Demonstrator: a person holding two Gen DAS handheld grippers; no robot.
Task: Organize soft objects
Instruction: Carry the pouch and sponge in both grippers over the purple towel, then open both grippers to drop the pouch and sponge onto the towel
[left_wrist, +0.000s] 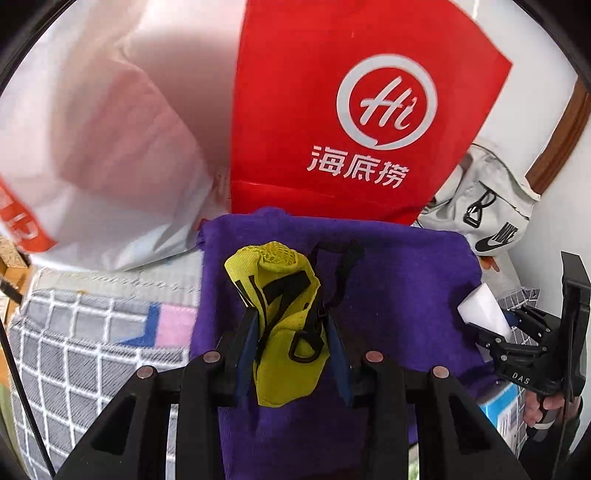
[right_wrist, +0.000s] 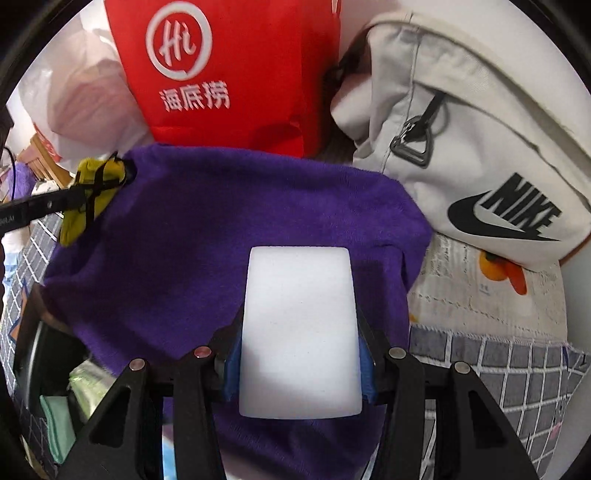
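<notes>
My left gripper (left_wrist: 291, 325) is shut on a yellow mesh pouch (left_wrist: 284, 325) with black straps and holds it over a purple cloth (left_wrist: 399, 288). My right gripper (right_wrist: 299, 332) is shut on a white sponge block (right_wrist: 299, 332) above the same purple cloth (right_wrist: 221, 236). The right gripper with the sponge (left_wrist: 484, 314) shows at the right edge of the left wrist view. The left gripper's pouch (right_wrist: 88, 195) shows at the left edge of the right wrist view.
A red bag with a white logo (left_wrist: 332, 110) stands behind the cloth, beside a white plastic bag (left_wrist: 110, 147). A white Nike bag (right_wrist: 480, 147) lies at the right. A grey checked fabric (left_wrist: 92, 350) covers the surface. A blue and white box (left_wrist: 506, 410) sits low at the right.
</notes>
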